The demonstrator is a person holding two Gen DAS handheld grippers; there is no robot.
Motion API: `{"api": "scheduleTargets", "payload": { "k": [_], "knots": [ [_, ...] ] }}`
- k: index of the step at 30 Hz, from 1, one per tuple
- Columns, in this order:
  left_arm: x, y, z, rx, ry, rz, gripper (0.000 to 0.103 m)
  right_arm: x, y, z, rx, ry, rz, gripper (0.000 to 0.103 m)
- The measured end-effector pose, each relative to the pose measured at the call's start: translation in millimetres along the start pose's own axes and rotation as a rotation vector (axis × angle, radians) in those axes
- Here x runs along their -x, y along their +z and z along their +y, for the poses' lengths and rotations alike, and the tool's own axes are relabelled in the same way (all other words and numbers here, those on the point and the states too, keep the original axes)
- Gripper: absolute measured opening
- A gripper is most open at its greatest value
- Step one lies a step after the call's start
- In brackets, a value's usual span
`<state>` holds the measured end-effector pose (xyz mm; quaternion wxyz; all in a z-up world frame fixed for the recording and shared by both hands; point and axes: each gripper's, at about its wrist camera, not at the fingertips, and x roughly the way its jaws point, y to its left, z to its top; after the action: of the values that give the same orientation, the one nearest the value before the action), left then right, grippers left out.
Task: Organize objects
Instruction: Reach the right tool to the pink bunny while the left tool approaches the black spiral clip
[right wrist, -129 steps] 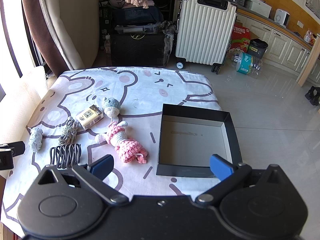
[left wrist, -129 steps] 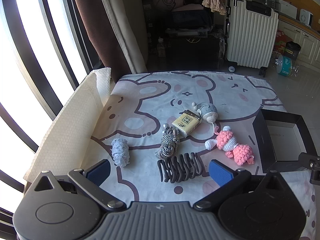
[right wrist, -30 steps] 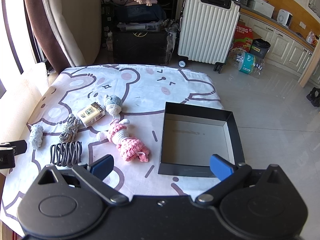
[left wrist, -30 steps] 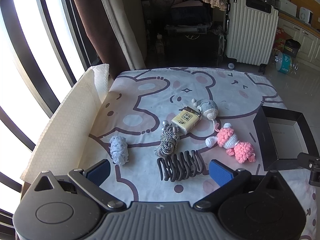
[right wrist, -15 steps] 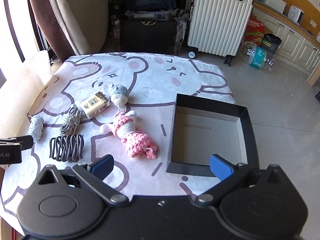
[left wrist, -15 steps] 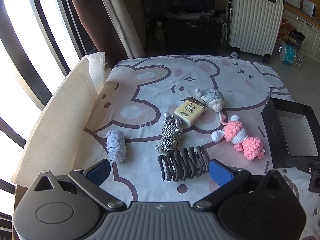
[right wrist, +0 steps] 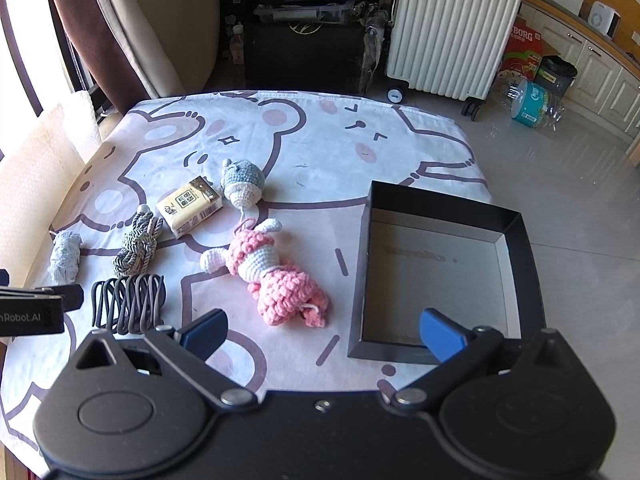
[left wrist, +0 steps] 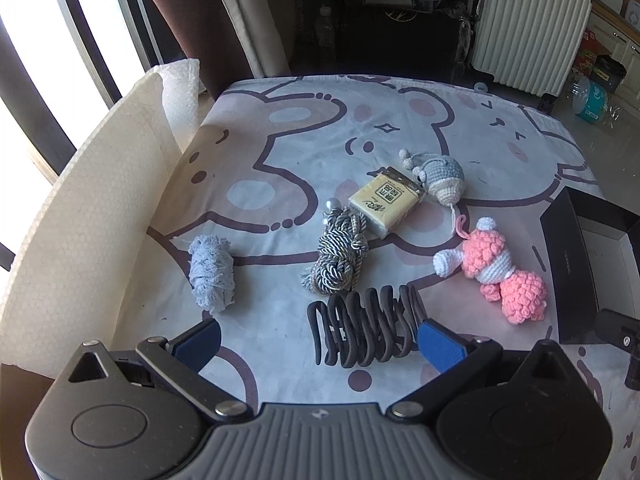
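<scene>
Both cameras have advanced and dipped toward the cloth; no object has shifted. Left gripper [left wrist: 318,338], jaws apart and empty, hovers over the dark hair-tie bundle [left wrist: 366,332] at lower centre — likely its first pick. Right gripper [right wrist: 323,330], also apart, waits between pink crochet doll [right wrist: 276,272] and empty black box [right wrist: 444,276] — the probable destination.

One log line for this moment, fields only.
left hand-held gripper: open, over hair ties | right hand-held gripper: open, empty | black box: empty
</scene>
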<state>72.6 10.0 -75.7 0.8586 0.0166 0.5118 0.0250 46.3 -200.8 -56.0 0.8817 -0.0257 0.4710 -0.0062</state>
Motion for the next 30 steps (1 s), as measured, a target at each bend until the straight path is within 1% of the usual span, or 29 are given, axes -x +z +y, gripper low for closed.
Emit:
{"api": "scheduleTargets", "payload": {
  "k": [3, 8, 16, 18, 23, 26, 30],
  "knots": [
    [-9.7, 1.9, -2.8, 0.015, -0.022, 0.022, 0.103, -5.5, 2.3, 1.3, 0.013, 0.0, 0.002, 0.103],
    [-22.9, 6.6, -7.8, 0.036, -0.052, 0.037, 0.103, -16.3, 5.5, 0.7, 0.024, 0.005, 0.001, 0.103],
    [-44.1, 11.5, -17.8, 0.053, -0.092, 0.055, 0.103, -33.1, 12.6, -1.1, 0.025, 0.063, -0.039, 0.103],
    [-50.0, 11.8, -18.7, 0.056, -0.096, 0.067, 0.103, -38.1, 15.4, 0.2, 0.038, 0.073, -0.049, 0.103],
    [-63.3, 11.6, -14.7, 0.076, -0.102, 0.103, 0.103, -54.6, 25.4, 7.9, 0.12, 0.061, -0.065, 0.102],
    [-70.3, 11.9, -11.0, 0.092, -0.103, 0.12, 0.103, -63.3, 30.8, 13.0, 0.176, 0.062, -0.067, 0.096],
    [-75.1, 13.2, -9.2, 0.108, -0.112, 0.126, 0.103, -77.2, 38.5, 19.5, 0.209, 0.085, -0.034, 0.09]
  ]
}}
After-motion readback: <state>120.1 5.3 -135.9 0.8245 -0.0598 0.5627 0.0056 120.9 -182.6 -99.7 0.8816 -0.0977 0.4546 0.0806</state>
